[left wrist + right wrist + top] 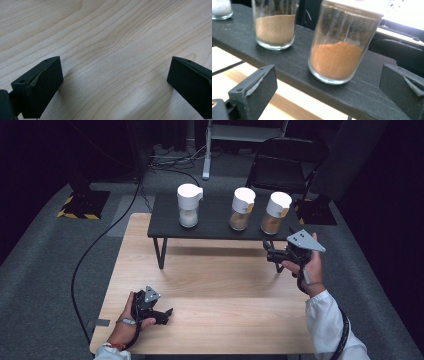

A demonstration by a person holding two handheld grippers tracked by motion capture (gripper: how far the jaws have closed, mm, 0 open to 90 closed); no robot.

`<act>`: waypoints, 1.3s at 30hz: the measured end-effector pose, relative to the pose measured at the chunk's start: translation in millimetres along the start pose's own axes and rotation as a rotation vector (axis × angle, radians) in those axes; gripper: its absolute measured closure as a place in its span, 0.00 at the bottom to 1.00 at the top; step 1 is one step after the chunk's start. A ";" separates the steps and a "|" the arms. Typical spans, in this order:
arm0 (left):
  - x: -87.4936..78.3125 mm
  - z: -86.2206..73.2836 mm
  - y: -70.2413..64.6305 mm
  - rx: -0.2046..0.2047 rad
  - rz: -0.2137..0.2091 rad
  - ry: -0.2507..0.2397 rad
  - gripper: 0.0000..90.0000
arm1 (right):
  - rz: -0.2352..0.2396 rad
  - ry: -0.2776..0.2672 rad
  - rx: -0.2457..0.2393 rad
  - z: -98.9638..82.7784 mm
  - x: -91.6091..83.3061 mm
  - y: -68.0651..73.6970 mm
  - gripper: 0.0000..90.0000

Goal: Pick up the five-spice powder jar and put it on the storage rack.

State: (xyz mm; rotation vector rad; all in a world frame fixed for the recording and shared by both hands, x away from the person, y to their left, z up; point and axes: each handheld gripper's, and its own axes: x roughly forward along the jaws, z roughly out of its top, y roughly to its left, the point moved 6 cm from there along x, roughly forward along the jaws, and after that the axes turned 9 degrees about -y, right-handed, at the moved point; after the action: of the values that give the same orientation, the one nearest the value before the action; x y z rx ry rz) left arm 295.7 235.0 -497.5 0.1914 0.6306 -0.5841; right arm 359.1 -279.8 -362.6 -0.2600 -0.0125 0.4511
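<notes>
Right gripper (272, 254) hangs in the air just off the front edge of the shelf (165, 227), a low black board on thin legs standing at the far end of the surface (225, 290); its jaws gape wide and hold nothing, aimed at the right jar (338, 53), which stands close to that front edge, apart from them. Left gripper (167, 312) lies near the surface's near edge, jaws also wide, with bare pale wood grain between them in its own view. Between the 2 grippers the wood lies open. 3 jars stand in 1 row on the shelf, each round clear glass with a white cap: the left jar (189, 205) holds white grains, the middle jar (242, 209) a tan powder, the right jar an orange-brown powder. 2 of them, the middle and the right, wear a small yellowish tag under the cap.
</notes>
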 end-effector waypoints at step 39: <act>0.0 0.0 0.0 0.000 0.000 0.000 0.00 | 0.106 0.051 -0.108 -50.6 -42.6 34.9 0.01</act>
State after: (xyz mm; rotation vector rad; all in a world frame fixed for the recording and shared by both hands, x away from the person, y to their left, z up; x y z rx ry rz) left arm 295.7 235.0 -497.5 0.1916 0.6304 -0.5840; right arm 309.3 -280.4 -418.3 -0.3793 0.0265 0.5501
